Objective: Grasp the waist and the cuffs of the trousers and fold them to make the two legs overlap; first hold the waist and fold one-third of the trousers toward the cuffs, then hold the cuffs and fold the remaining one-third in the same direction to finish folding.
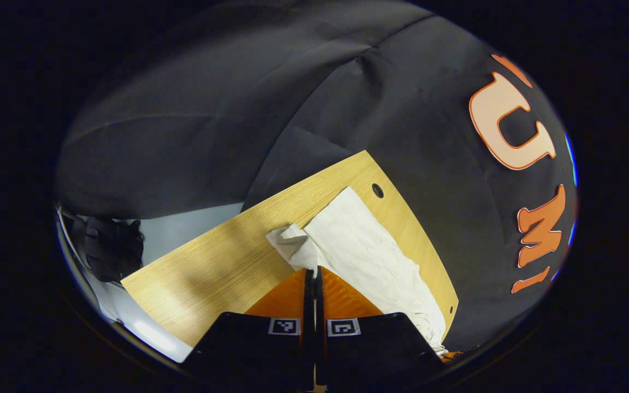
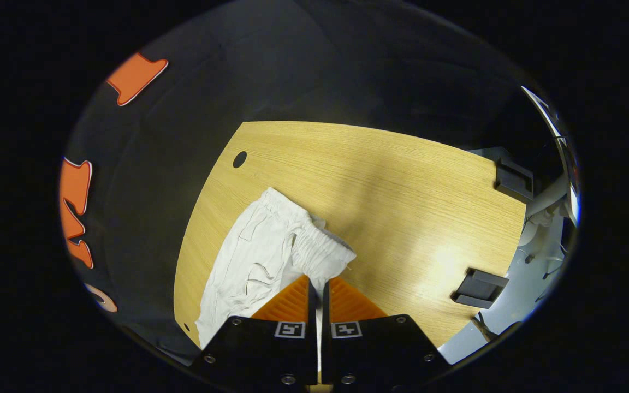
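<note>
While both grippers are closed on cloth, the left gripper pinches the cuff end of the cream-white cotton trousers and the right gripper pinches their elastic waist, above the light wooden table.

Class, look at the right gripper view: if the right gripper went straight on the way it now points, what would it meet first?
The right gripper points at the elastic waist of the white trousers, so it would probably meet that cloth first, then the wooden table beyond. Depth is unclear; it may already touch the cloth.
</note>
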A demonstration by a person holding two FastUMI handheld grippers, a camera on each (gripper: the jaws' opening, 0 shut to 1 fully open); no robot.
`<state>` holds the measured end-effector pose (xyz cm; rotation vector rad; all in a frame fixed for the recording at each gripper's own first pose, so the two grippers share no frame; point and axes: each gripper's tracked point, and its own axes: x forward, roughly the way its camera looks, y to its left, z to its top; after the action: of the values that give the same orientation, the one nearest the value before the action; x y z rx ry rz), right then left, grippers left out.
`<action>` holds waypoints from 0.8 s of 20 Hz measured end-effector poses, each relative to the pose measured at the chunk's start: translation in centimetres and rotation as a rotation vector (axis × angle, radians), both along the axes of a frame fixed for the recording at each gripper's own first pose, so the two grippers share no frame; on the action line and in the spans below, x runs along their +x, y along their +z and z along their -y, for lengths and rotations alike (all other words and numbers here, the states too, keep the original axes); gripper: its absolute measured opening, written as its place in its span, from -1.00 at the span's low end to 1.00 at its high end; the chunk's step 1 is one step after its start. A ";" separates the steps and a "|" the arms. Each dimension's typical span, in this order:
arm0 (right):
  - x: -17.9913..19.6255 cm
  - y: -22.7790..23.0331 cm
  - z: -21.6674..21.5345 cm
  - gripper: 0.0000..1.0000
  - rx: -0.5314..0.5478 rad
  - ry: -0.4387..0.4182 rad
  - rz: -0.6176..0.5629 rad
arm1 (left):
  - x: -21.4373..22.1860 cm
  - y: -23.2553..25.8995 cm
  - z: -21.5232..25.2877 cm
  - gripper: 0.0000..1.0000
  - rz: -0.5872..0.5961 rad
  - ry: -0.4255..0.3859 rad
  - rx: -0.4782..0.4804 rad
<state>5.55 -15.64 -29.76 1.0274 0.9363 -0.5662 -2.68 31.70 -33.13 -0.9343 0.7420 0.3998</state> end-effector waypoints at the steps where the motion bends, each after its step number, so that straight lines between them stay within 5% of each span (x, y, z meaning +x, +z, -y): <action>1: 0.2 -0.1 0.2 -0.94 0.007 0.008 -0.008 | 0.6 0.6 0.0 -0.91 0.007 -0.003 0.008; 16: 7.0 0.6 1.2 -0.94 0.104 0.064 -0.049 | 12.6 0.9 -0.8 -0.91 -0.003 -0.090 0.123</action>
<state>12.54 -16.88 -29.13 1.0762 1.0466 -0.4954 9.97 32.47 -32.23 -0.7815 0.7511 0.3633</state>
